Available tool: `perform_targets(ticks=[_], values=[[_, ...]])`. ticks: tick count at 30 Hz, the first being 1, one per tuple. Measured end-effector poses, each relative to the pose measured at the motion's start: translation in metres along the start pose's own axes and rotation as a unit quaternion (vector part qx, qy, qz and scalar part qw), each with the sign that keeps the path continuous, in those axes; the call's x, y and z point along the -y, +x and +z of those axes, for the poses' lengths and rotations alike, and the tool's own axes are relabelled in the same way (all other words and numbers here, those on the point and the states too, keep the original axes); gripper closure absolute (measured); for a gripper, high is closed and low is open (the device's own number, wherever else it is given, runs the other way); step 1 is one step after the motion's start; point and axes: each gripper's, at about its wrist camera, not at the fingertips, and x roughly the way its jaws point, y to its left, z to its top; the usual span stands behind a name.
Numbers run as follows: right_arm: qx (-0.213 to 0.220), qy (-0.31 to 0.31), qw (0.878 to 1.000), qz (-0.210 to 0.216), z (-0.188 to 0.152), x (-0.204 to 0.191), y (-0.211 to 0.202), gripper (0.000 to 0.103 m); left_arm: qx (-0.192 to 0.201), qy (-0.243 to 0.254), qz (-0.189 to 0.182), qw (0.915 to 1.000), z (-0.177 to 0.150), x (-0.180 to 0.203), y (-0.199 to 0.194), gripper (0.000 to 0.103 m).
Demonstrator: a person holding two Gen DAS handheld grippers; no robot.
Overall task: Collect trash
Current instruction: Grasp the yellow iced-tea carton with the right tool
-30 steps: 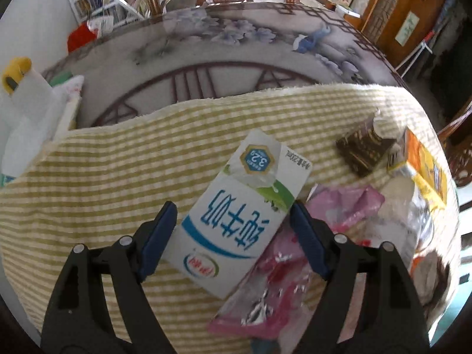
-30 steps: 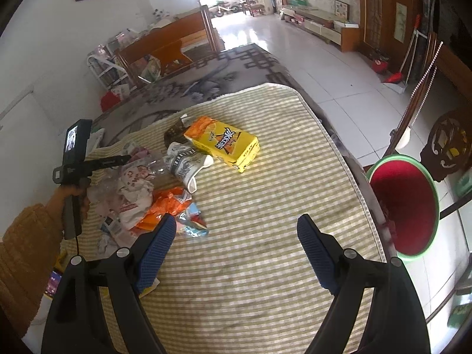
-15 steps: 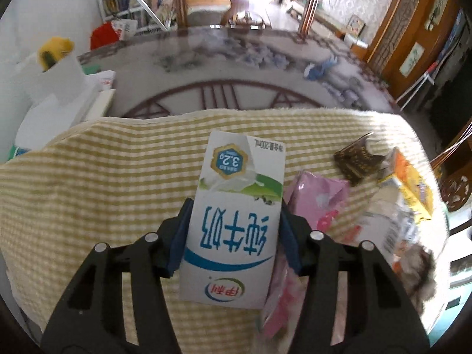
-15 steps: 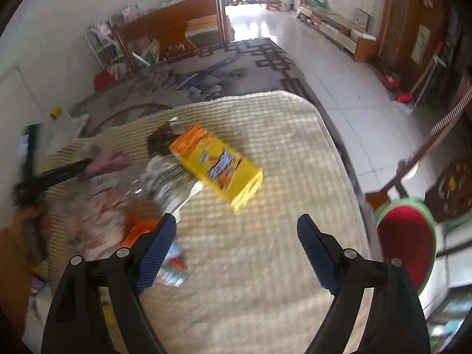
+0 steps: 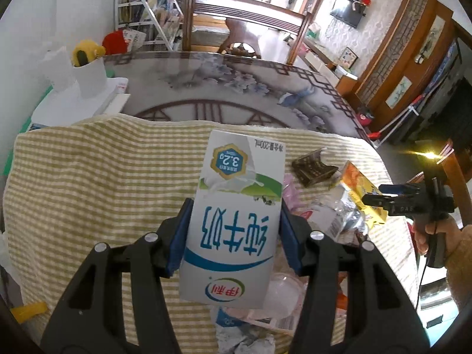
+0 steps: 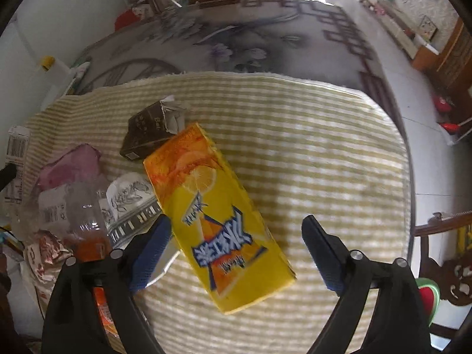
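The left gripper (image 5: pixel 234 237) is now clamped on the milk carton (image 5: pixel 236 218) — a second ago its blue pads stood wide on either side of the carton as it lay flat on the checked cloth (image 5: pixel 97 183). The carton is now held up, tilted forward, above the pile of wrappers (image 5: pixel 324 215): one piece of trash is judged secured and ready to be carried off. Its white face is seen upside down, blue lettering, a green band and a hexagonal badge near the far end; no crushing is visible.

The right gripper (image 6: pixel 236 253) has been brought down over the yellow juice box (image 6: pixel 218 218), jaws apart, nothing gripped — earlier it hovered over bare cloth. The box lies flat and diagonal, its far corner overlapping the brown carton (image 6: pixel 147 132), and a grip on it is judged likely.
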Motion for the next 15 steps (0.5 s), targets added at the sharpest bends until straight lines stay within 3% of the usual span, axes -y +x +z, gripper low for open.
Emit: perform_targets(ticks=[5, 9, 15], values=[[-0.015, -0.036, 0.999, -0.023, 0.000, -0.017, 0.012, 0.017, -0.012, -0.011, 0.022, 0.9996, 0.001, -0.012, 0.008, 0.050], [-0.005, -0.004, 1.000, -0.006, -0.001, -0.015, 0.011, 0.037, -0.031, -0.018, 0.036, 0.9987, -0.004, -0.022, 0.025, 0.050], [-0.007, 0.007, 1.000, -0.007, -0.004, -0.016, 0.009, 0.036, -0.068, -0.034, 0.058, 0.9954, -0.012, -0.040, 0.054, 0.050]])
